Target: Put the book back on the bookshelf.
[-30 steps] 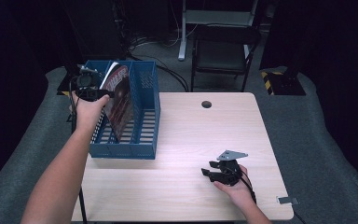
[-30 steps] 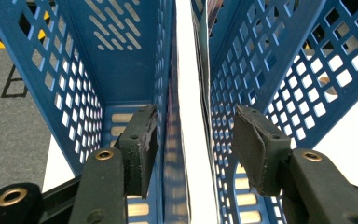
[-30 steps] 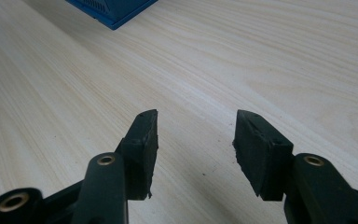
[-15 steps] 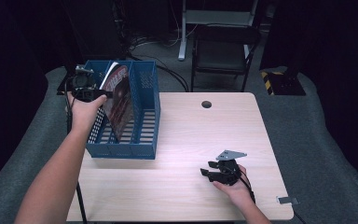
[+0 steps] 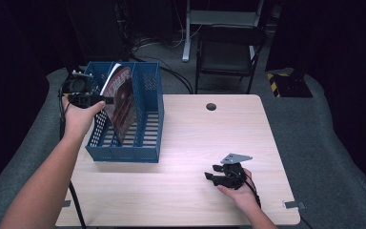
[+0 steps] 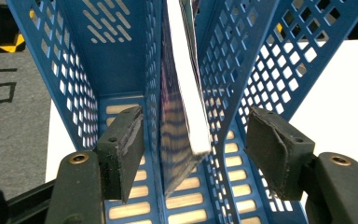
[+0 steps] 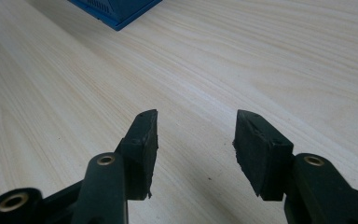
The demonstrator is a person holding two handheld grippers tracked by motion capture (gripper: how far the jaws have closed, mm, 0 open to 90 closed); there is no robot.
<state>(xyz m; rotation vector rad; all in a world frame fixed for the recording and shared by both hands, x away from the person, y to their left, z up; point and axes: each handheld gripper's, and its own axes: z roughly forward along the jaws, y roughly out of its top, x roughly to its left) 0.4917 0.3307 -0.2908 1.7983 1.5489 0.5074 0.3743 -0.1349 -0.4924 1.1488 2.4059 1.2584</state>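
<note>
Bright tabletop in a dark room, sharp close-ups, soft overview.

In the high view the table [image 5: 190, 143] is lit from above, with a pale glare patch near its middle, while the surroundings sink into near black; the picture is slightly soft and grainy. The left gripper view is crisp on the blue rack [image 6: 256, 70], its glossy magazine [image 6: 182, 116] catching reflections, and the white area at right is overexposed. The right gripper view shows evenly lit wood grain, slightly blurred toward the far edge.
</note>
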